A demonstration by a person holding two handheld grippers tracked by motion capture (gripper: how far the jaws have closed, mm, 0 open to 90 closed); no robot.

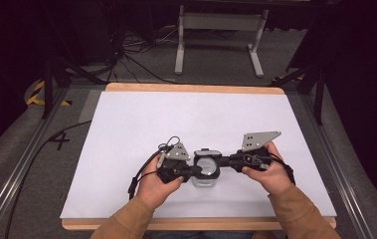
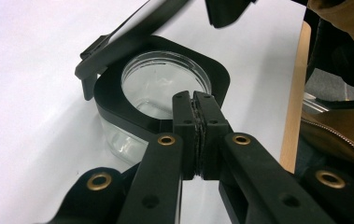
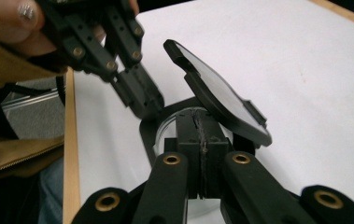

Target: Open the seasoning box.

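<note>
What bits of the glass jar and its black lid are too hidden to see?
- Jar base, high view: both grippers and hands crowd over it.
- Jar's near wall, left gripper view: the shut left gripper stands before it.
- Lid hinge, right gripper view: hidden behind the shut right gripper.

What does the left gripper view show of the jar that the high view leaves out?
Left gripper view: the jar's inside looks empty, and its black hinged lid stands tilted open at the far side. High view: both hands, the left gripper and right gripper meeting the jar from opposite sides, and the white table. Both: shut left jaws at the jar's black rim.
</note>
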